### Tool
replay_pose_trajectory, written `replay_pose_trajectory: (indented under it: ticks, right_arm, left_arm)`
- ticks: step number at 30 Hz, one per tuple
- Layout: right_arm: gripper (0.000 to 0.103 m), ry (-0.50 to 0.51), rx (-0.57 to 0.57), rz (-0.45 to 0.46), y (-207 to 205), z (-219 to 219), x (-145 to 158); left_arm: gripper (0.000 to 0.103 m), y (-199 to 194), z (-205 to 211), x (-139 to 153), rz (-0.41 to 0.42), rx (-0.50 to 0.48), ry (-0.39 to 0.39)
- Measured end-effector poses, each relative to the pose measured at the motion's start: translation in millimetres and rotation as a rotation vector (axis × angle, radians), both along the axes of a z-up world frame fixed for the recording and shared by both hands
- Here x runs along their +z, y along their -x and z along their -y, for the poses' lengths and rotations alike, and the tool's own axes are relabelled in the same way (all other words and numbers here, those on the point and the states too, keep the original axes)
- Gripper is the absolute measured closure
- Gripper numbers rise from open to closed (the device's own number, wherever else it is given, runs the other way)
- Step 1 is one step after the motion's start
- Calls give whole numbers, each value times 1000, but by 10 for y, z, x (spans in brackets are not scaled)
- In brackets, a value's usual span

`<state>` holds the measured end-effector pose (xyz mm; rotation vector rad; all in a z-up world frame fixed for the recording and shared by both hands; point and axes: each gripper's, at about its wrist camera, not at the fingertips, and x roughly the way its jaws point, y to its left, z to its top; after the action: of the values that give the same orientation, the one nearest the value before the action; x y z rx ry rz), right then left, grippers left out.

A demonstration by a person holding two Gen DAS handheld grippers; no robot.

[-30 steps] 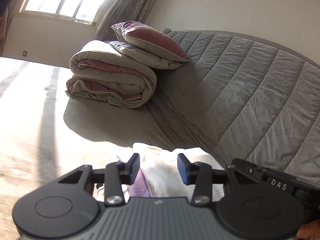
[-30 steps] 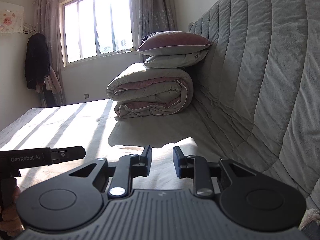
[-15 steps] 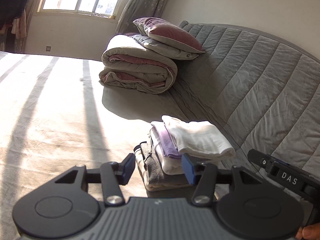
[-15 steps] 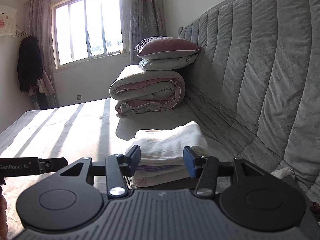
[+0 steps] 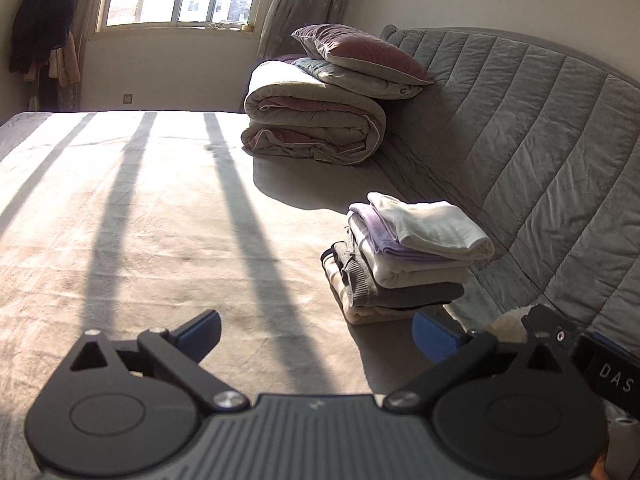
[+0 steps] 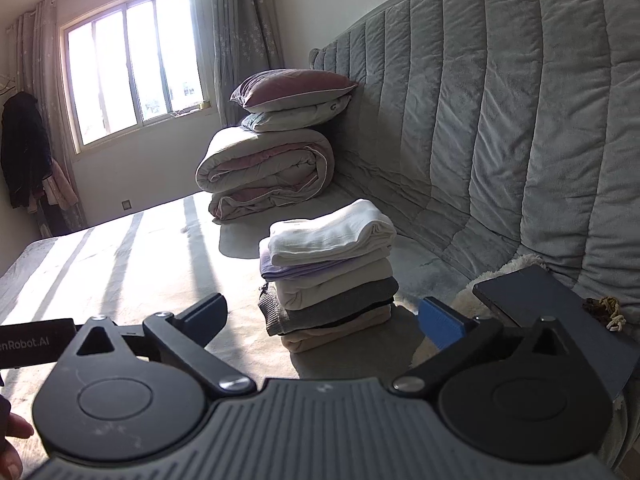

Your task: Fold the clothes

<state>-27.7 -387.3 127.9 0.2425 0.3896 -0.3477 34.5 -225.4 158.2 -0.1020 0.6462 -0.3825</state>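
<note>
A stack of folded clothes point(image 5: 404, 256) point(image 6: 332, 272) rests on the bed by the grey headboard, a white piece on top, then lilac, cream, grey and beige layers. My left gripper point(image 5: 316, 334) hangs short of the stack, to its left; its jaws are opening wide and nothing lies between them. My right gripper point(image 6: 324, 318) faces the stack head on from a short distance; its jaws are opening too, and hold nothing. The stack's lower layers show in the gap between the right fingers, untouched.
A rolled duvet point(image 5: 316, 128) point(image 6: 268, 172) with two pillows point(image 5: 360, 56) point(image 6: 292, 92) sits at the bed's far corner. The quilted headboard point(image 5: 540, 140) point(image 6: 500, 120) runs along the right. A dark flat device point(image 6: 552, 312) and a fluffy white item point(image 6: 508, 272) lie near the right gripper.
Both grippers let go of the white garment, drew back from the stack and spread their jaws wide. The white piece now lies on top of the stack.
</note>
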Motion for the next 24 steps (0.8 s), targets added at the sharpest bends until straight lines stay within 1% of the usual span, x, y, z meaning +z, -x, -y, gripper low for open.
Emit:
replay_pose_trajectory:
  ticks: [2,5,10,13,18,21,24]
  right_arm:
    - [0,8,-13,-11,20,-70,-43]
    - [0,46,-3,-57,-10,-170,-78]
    - [0,112,5,-92,-86,-292,-83]
    - [0,88,6,-88,-147,-290,-112]
    - [0,23,20,-78,-218,-225,-151]
    - [0,21,-24,-80,-252,-188,-159]
    - [0,42,-59,-88,-270,-169,-167]
  left_arm:
    - [1,37,-12,-27,6,-3,-18]
    - [1,84,2,-77,22,6,-78]
    - [1,64,17,-128,48,14,-101]
    - [1,20,2,-149,54,31,-100]
    - [1,-70,19,-182,43,23,-115]
    - [1,-106,29,-207,41,25,-134]
    - [1,-113,31,-226,35,27,-152]
